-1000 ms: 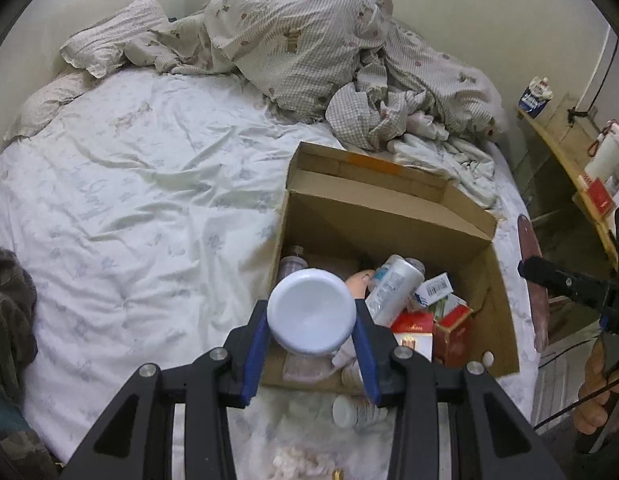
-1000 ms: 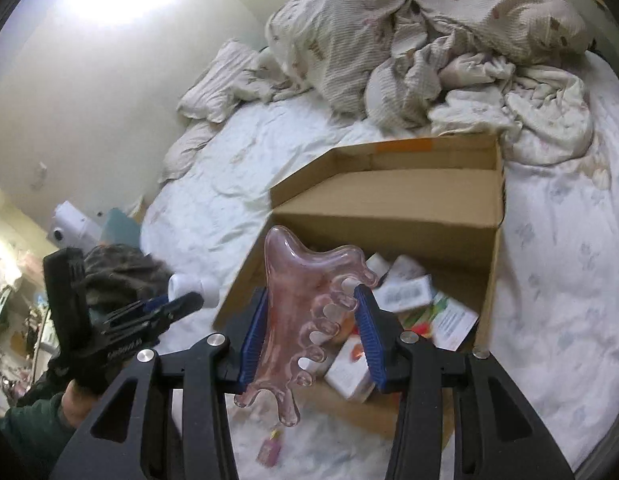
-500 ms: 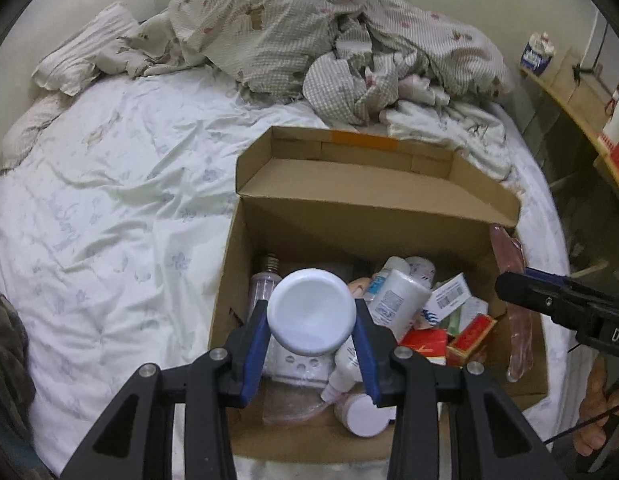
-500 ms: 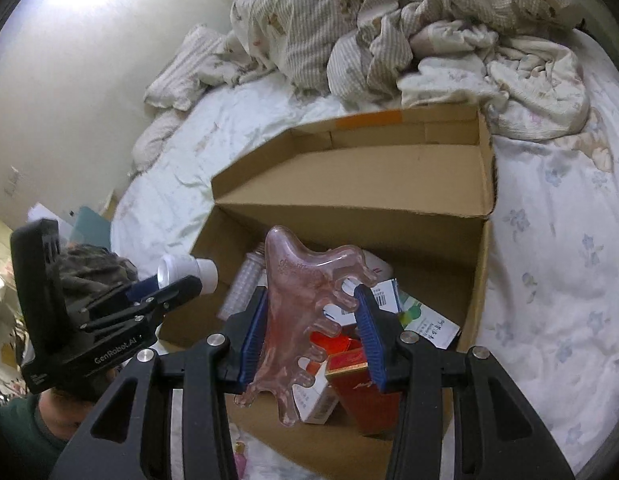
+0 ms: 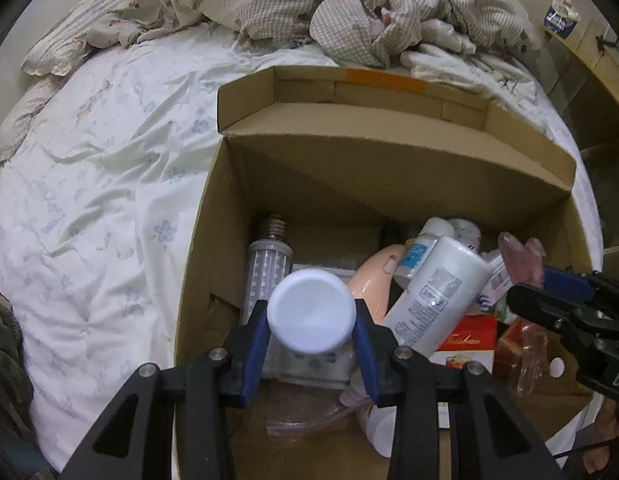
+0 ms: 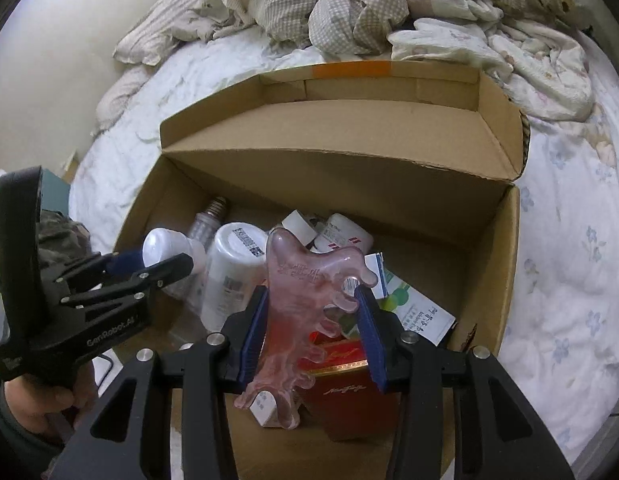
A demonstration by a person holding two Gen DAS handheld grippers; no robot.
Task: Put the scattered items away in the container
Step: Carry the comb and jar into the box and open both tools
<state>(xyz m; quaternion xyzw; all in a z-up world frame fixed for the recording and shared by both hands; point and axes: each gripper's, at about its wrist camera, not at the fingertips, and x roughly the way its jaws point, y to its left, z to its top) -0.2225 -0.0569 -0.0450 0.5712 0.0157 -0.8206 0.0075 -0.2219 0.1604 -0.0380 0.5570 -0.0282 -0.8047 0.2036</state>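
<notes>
Nearest in the left wrist view, left claw (image 5: pixel 311 340) clamped on a white-capped jar (image 5: pixel 311 311), blue pads pressing both sides of the cap, poised over the near left corner of the open cardboard box (image 5: pixel 389 148). Nearest in the right wrist view, right claw (image 6: pixel 312 328) gripping a pink translucent massage comb (image 6: pixel 305 300) upright between its pads, teeth pointing right, over the near middle of the box. Just below and beyond, inside the box: a red carton (image 6: pixel 345 392), a white lotion bottle (image 5: pixel 433 300) lying tilted, a peach-coloured curved item (image 5: pixel 373 276), a corn-style LED bulb (image 5: pixel 267 264) against the left wall, several small white medicine bottles and paper cartons further in. Farther off, the raised rear flap with an orange tape strip, then the floral bed sheet (image 5: pixel 109 184) and the heaped checked quilt (image 5: pixel 349 0) by the wall. Well along by the look of it: much already in the box, two pieces held and not yet released; no loose items visible on the sheet here, though the strip nearest the cameras stays hidden. Against the frame a second ago: both claws lower and further over the box, contents looming larger, grips unchanged, and the scattered bits on the sheet before the box gone from sight.
</notes>
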